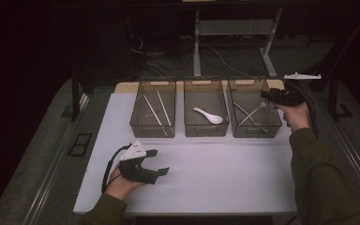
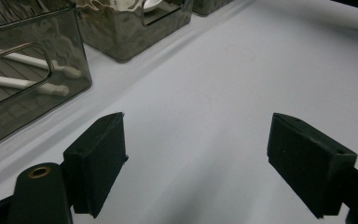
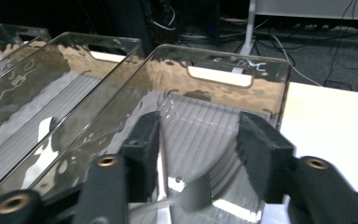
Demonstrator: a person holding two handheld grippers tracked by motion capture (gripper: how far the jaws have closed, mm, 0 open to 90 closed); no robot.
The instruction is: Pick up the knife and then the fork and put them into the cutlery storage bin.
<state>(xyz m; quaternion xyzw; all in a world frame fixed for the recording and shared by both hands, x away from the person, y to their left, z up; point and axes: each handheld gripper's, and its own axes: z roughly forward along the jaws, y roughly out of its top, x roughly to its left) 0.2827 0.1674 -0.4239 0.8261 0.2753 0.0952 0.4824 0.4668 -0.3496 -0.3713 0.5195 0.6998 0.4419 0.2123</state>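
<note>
On the white table, seen from the high view, three smoky plastic bins stand in a row at the far side. The left bin holds two chopsticks, the middle bin a white soup spoon, the right bin crossed metal cutlery. The right gripper hangs over the right bin's far right corner. The left gripper rests low on the near left of the table, jaws spread wide, holding nothing.

In the left gripper view, both black jaws stand well apart over bare tabletop; the chopsticks' white ends show through the bin wall, a detail lost from above.

In the right gripper view, the jaws sit parted inside the right bin, with a blurred grey utensil handle low between them; I cannot tell whether it is gripped. To do this well, I judge the gripper should open fully over the bin's middle and lift straight up, clear of the walls.
</note>
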